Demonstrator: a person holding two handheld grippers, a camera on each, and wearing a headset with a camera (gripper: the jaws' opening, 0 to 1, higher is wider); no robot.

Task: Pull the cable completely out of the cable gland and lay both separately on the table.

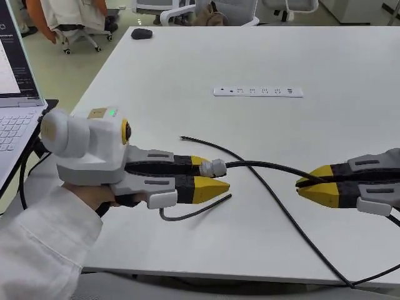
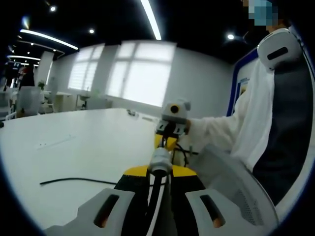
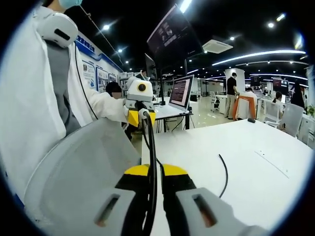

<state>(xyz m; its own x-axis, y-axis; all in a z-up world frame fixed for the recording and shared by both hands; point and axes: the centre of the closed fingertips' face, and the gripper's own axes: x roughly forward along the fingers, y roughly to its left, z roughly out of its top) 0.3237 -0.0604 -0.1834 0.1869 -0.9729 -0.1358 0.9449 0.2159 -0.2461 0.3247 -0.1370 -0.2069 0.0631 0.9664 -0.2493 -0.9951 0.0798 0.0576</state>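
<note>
Over white table [image 1: 250, 62], left tool [image 1: 217, 175] clamps cable gland [image 1: 214, 167]; right tool [image 1: 301, 187] clamps cable [image 1: 262, 165].

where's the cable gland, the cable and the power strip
cable gland [image 1: 214, 167], head view, on its white body
cable [image 1: 269, 165], head view, on the black span right of the gland
power strip [image 1: 258, 92], head view, on its middle

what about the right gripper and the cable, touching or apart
Touching: the right gripper view shows the right gripper shut on the cable.

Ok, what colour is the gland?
The gland is white, clearest in the head view.
</note>
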